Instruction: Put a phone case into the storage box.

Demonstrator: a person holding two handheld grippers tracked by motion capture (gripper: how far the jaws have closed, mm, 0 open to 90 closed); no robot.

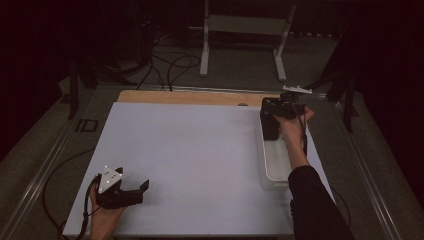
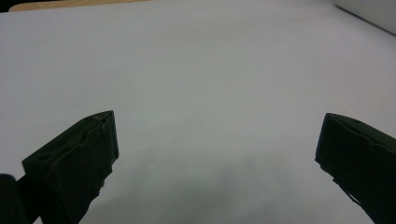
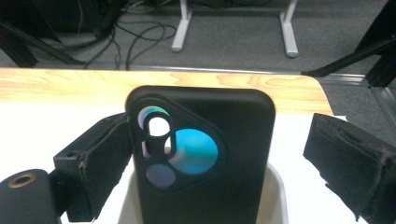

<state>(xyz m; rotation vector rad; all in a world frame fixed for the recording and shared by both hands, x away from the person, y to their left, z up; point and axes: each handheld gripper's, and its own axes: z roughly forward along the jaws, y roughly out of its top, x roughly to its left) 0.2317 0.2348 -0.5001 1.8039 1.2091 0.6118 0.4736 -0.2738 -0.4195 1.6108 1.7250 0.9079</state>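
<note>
Surroundings: white mat (image 1: 190, 160) over a wooden table (image 1: 190, 96); cables (image 1: 170, 67) and a pale metal stand (image 1: 245, 30) on the floor beyond the far edge
Obstacles: bare mat between the two grippers, well apart at opposite corners
Phone case (image 3: 201, 158): black, stood on end in the far end of the white bin (image 1: 272, 170) at the mat's right side
Long axis: upright, leaning little if at all
Facing: camera cut-outs near the top, toward the right gripper's camera
Right gripper (image 3: 219, 158): jaws spread either side of the case, left one close against its edge, right one clear of it, no clamp
Left gripper (image 2: 217, 154): near left corner, jaws wide apart over bare mat, nothing between
Hands: left hand (image 1: 102, 215) under its gripper; right hand (image 1: 292, 125) over the bin
</note>
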